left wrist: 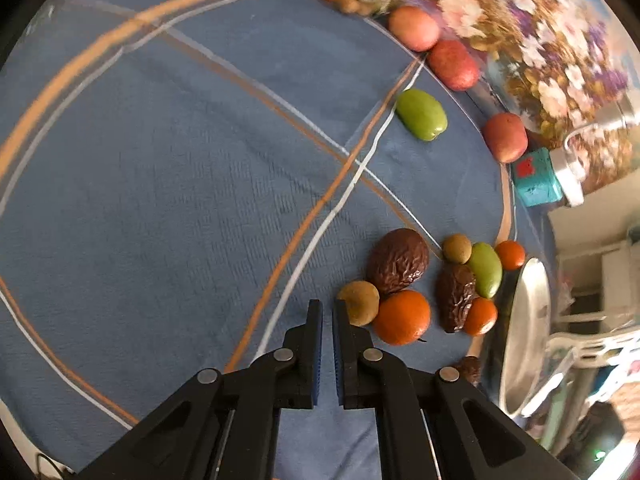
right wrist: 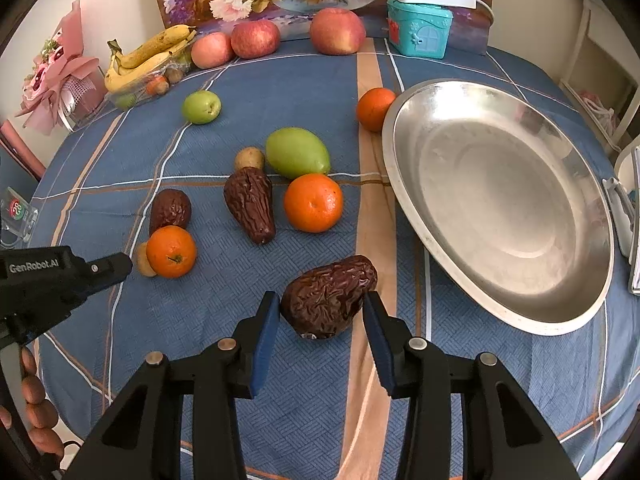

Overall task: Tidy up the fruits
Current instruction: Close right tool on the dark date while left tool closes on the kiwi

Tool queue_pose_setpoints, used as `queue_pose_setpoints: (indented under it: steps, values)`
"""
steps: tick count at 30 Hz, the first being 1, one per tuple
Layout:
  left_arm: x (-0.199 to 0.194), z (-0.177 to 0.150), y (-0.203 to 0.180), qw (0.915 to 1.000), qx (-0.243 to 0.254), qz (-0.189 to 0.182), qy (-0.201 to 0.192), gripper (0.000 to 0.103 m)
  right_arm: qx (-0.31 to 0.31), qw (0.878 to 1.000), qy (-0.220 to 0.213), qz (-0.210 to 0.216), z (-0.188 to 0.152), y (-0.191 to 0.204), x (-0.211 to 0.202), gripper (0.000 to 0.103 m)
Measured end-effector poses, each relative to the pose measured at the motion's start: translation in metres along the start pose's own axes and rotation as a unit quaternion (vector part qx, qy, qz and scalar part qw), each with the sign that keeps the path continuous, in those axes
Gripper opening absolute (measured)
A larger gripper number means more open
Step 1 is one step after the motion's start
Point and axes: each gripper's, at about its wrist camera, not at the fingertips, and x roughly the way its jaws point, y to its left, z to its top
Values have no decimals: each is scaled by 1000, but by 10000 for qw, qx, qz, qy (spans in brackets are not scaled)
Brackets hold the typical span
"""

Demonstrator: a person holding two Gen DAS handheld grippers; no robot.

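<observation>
In the right wrist view my right gripper (right wrist: 320,306) is open, its fingers on either side of a wrinkled dark brown fruit (right wrist: 330,294) lying on the blue cloth, not closed on it. A large silver bowl (right wrist: 404,184) stands empty to the right. Oranges (right wrist: 314,202) (right wrist: 171,251) (right wrist: 375,109), two more brown fruits (right wrist: 250,204) (right wrist: 170,209), a green mango (right wrist: 298,153) and a green apple (right wrist: 201,107) lie scattered. My left gripper (left wrist: 327,312) is shut and empty, just left of a small tan fruit (left wrist: 360,302) and an orange (left wrist: 402,317); it also shows in the right wrist view (right wrist: 116,266).
Three red apples (right wrist: 338,30), bananas (right wrist: 150,54) on a clear tray and a teal toy house (right wrist: 418,28) line the table's back edge before a flower painting. A pink bouquet (right wrist: 60,76) stands back left. A white object (right wrist: 634,224) sits at the right edge.
</observation>
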Motion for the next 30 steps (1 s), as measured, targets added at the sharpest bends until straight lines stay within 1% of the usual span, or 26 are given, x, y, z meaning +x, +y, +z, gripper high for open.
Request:
queue_pose_setpoints:
  steps: [2,4,6,8,11,13,14,17,19,20,25,30]
  values:
    - [-3,1,0,10000,6,9,-60,7,-8,10000,2,-6,0,1,0,44]
    - [-7,1,1,9999,48,19,-137,13,14,10000,5,9,1,1,0,44]
    - [-9,0,0,9998,69,27,-205,33,16,10000,9,13,0,1,0,44]
    - [-7,0,-2,9998,66,-76,-191,41,4,10000,7,3,0,0,1,44]
    - [-7,0,-4,9996,79,-210,-159,41,5,10000,11,1,0,1,1,44]
    - [-6,-1,-7,9997,142,-153,-158,41,8,10000,12,3,0,0,1,44]
    - [-4,-1,-10,9997,166,-115,-142,39,5,10000,14,-1,0,1,1,44]
    - [1,0,-11,9998,105,-136,-95,37,-3,10000,15,-7,0,1,0,44]
    - [2,2,-12,9997,89,-206,-96,29,0,10000,15,-8,0,1,0,44]
    - [3,1,-12,9997,87,-218,-69,21,-2,10000,15,-9,0,1,0,44]
    - [-1,1,-11,9996,30,-231,-136,18,5,10000,4,-13,0,1,1,44]
    - [-9,3,-3,9995,-53,-79,-289,18,84,9999,-60,58,-1,-1,-3,44]
